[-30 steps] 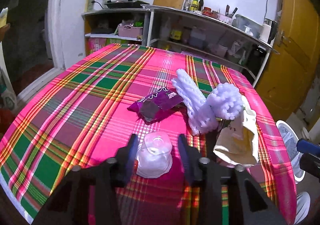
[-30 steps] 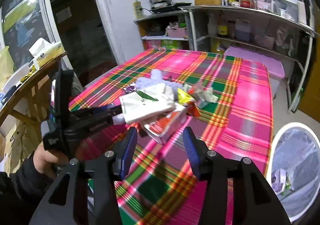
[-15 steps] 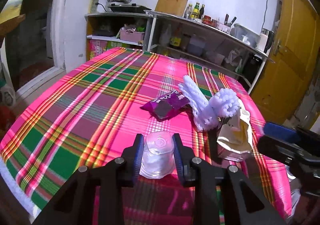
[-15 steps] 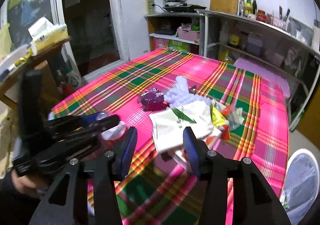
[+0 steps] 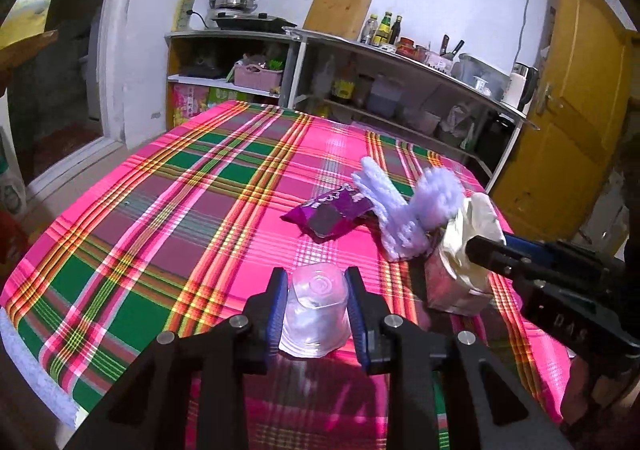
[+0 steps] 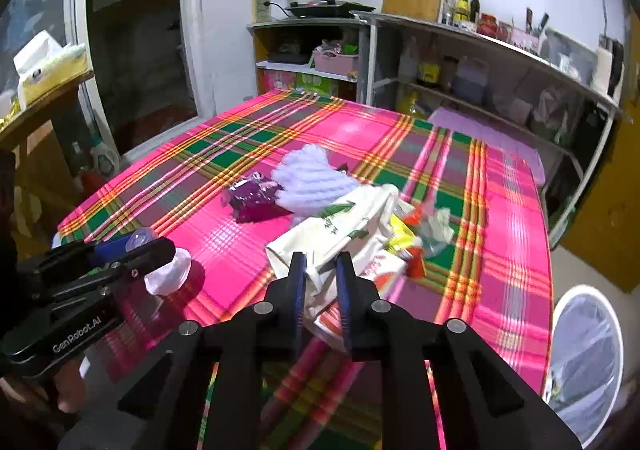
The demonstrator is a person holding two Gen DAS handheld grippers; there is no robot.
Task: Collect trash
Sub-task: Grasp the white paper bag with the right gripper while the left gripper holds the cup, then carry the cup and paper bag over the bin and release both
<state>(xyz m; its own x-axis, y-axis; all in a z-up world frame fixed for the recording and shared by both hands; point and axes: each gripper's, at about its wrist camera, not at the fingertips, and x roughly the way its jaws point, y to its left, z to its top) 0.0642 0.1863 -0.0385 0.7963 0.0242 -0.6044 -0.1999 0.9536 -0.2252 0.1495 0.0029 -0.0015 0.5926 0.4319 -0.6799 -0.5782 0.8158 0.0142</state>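
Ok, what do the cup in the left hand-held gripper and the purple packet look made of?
The cup looks like thin clear plastic: translucent, glossy, with the tablecloth's pink showing through. The purple packet looks like plastic or foil film: it is shiny, crinkled and printed. Which of the two films cannot be told.

Clear glossy plastic cup, woven plaid tablecloth, possibly foam netting

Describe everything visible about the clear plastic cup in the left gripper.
The clear plastic cup is small, translucent and crinkled, lying on its side with its round base facing away from the camera. The left gripper is shut on it, blue pads pressing both walls. It sits low over the pink plaid tablecloth; whether it touches the cloth is unclear.
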